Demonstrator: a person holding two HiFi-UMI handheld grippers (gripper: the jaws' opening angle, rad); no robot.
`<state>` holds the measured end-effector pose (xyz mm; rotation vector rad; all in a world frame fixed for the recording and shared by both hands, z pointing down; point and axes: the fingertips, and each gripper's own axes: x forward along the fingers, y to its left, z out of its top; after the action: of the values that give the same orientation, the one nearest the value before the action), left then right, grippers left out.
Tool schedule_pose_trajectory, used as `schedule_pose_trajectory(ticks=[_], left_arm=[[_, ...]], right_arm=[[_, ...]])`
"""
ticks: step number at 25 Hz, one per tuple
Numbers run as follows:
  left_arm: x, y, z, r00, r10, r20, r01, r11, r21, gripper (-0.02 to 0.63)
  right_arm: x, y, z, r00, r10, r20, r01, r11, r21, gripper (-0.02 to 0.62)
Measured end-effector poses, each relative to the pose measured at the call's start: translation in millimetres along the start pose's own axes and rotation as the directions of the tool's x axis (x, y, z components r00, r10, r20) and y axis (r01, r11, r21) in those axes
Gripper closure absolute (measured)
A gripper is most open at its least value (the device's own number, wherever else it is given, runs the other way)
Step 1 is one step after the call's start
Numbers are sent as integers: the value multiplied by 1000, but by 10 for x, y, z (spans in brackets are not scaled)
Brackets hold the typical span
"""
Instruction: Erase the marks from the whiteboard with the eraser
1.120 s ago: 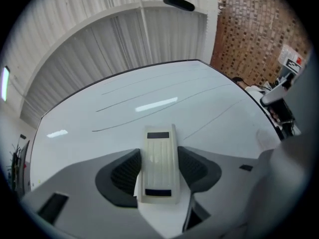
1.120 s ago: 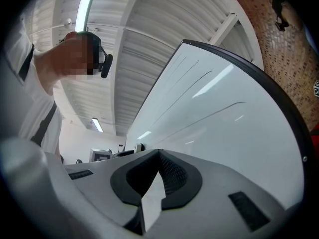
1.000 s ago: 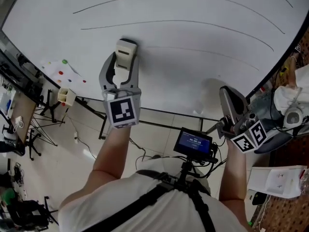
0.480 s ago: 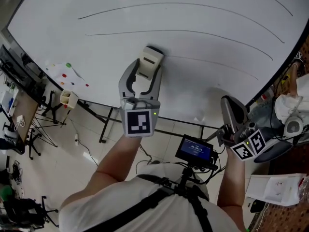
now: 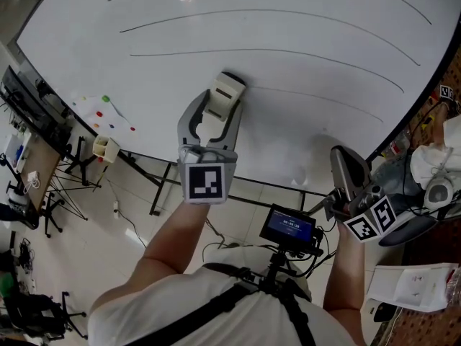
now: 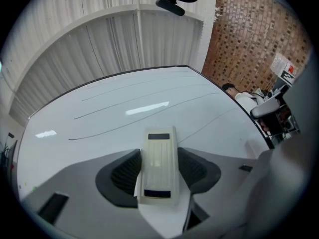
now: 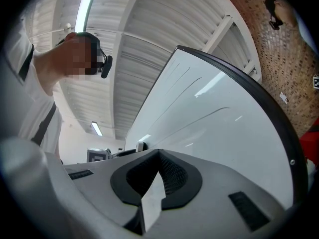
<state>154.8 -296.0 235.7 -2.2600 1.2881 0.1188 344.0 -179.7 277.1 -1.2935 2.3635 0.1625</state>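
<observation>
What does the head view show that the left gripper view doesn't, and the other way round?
Only the head view shows the person's arms, the right gripper held off to the side, a small screen at the chest, the floor and coloured dots near the board's lower corner. Only the left gripper view shows the brick wall and white ribbed panelling beyond the board. Both show the whiteboard, its thin curved marks, and the eraser clamped in the left gripper.
</observation>
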Motion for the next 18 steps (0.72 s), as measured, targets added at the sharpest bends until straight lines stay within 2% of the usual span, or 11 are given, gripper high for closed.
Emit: schedule_pose_trajectory(ticks=[3, 5, 14, 18], left_arm=[[-12, 201, -31, 997, 79, -20, -79, 997, 15, 351], [-10, 192, -17, 996, 91, -25, -90, 996, 21, 351], [111, -273, 147, 1000, -23, 7, 22, 998, 61, 351], [108, -480, 182, 999, -37, 25, 36, 999, 27, 351]], right_arm=[[-45, -46, 17, 1000, -6, 4, 6, 1000, 4, 591], [-82, -70, 41, 1000, -7, 7, 7, 1000, 6, 591], [-47, -65, 94, 1000, -16, -2, 16, 1000, -2, 591], [-191, -103, 109, 1000, -15, -13, 15, 1000, -6, 591]])
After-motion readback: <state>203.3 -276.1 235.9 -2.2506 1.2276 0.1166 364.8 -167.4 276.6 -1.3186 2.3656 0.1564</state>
